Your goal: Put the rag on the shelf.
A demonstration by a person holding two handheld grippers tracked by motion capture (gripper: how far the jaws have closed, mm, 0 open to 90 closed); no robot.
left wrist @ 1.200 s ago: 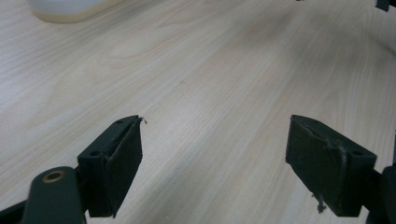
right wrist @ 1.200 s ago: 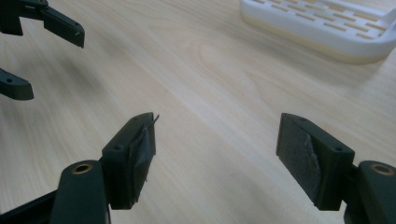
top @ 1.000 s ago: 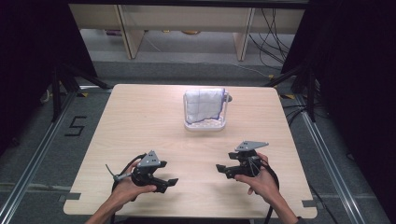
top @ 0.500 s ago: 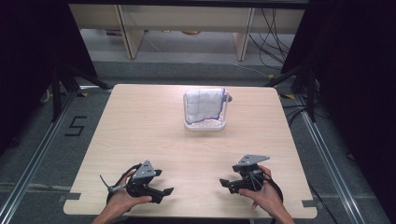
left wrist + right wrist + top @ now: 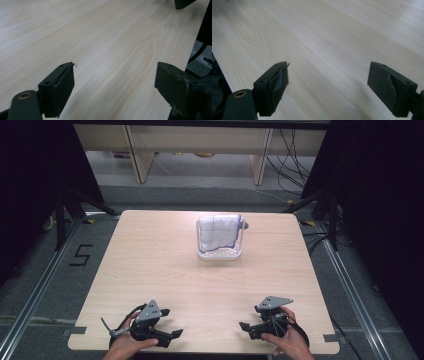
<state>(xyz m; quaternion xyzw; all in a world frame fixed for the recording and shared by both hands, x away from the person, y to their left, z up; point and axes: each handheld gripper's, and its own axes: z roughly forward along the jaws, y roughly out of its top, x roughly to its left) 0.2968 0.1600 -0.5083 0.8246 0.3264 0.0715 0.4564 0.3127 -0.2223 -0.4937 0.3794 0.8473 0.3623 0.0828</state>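
From the high view, a pale wooden surface (image 5: 150,265) carries a white rack (image 5: 219,254) with a blue-checked cloth (image 5: 216,233) draped over it, toward the far middle. Near the front edge, the left tool (image 5: 170,334) and right tool (image 5: 247,327) sit well apart, each in a hand.

In the left gripper view, the left tool (image 5: 113,86) has its jaws spread wide, holding nothing, over bare wood.

In the right gripper view, the right tool (image 5: 328,85) is likewise wide apart and empty.
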